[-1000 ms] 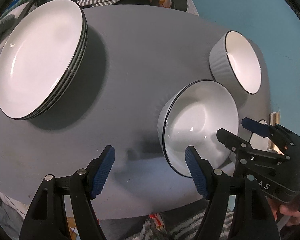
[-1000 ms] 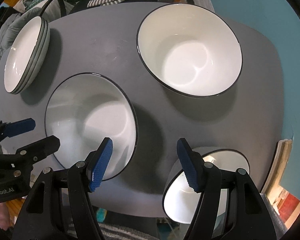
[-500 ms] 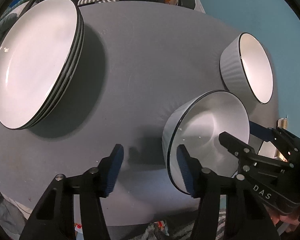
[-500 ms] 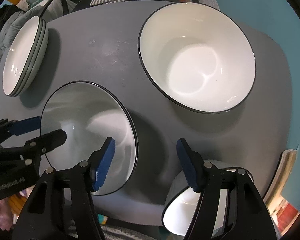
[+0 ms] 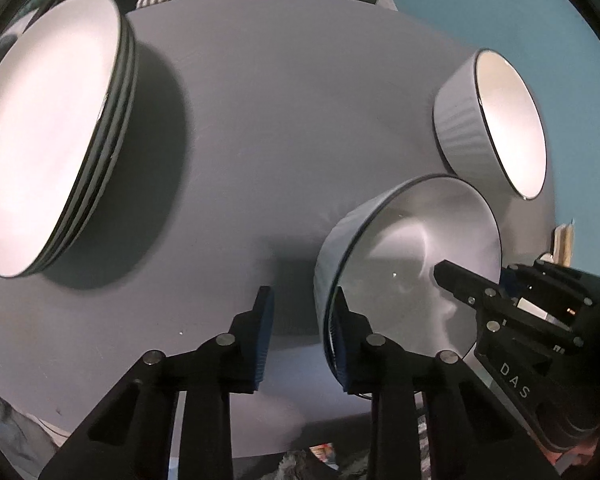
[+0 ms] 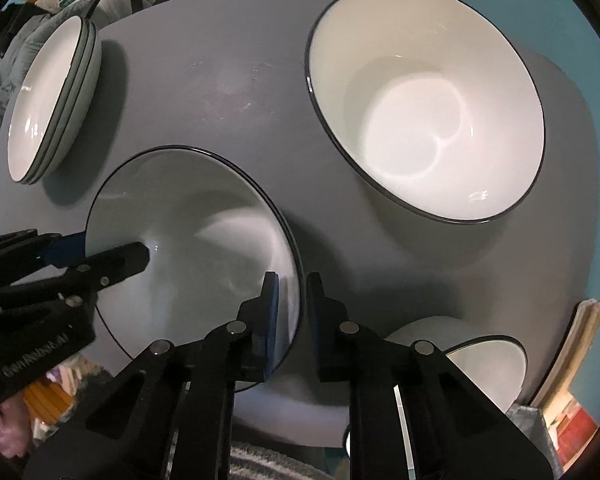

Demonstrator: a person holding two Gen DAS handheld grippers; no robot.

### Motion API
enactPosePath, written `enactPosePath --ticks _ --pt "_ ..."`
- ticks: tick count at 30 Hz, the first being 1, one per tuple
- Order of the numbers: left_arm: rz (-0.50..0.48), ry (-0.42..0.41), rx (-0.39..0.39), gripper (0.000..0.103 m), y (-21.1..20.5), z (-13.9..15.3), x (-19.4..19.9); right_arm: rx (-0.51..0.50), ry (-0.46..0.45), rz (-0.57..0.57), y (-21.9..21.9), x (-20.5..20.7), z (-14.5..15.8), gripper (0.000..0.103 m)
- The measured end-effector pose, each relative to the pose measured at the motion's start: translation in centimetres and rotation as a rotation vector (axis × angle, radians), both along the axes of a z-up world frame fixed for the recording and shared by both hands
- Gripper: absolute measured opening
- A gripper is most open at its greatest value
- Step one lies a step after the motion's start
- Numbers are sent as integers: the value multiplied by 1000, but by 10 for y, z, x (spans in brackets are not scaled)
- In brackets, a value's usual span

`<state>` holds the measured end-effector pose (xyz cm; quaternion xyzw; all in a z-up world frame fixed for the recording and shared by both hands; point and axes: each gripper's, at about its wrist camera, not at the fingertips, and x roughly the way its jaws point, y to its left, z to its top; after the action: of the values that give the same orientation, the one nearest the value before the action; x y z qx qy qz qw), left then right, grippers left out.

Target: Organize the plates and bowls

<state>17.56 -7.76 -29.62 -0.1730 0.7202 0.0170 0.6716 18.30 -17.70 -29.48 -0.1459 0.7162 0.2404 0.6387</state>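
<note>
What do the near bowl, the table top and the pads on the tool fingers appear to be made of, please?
Near bowl: probably glazed ceramic, glossy white inside with sharp highlights and a thin dark rim line.
Table top: matte grey, maybe a painted or laminated board; faint scuffs show, no grain.
Pads: blue and finely ribbed, likely rubber or soft plastic, on black plastic-looking fingers.

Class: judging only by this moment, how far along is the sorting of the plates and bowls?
Done: the plate stack sits piled at the table's far left. In hand: both the left gripper and right gripper straddle opposite rims of the nearest bowl. Left: nesting it with the large bowl and the small bowl.
</note>
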Motion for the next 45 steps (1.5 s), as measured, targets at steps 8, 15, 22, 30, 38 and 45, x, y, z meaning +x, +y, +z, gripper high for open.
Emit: enactPosePath --ticks 8,15,22,30,38,45 --pt "-65 -17 25 12 -12 7 10 -7 2 -19 7 -3 4 8" --pt "-84 -35 61 8 -30 11 13 -8 -5 -24 5 3 6 8" --pt "-85 -39 68 7 -33 19 15 12 28 -59 -27 29 11 7" --pt "-90 -40 58 7 -24 28 20 12 43 -67 -34 36 23 7" --pt "-134 -67 39 7 -24 46 28 18 49 -76 -46 64 43 7" --pt "-159 -101 38 7 -33 46 33 21 24 -89 -59 70 59 7"
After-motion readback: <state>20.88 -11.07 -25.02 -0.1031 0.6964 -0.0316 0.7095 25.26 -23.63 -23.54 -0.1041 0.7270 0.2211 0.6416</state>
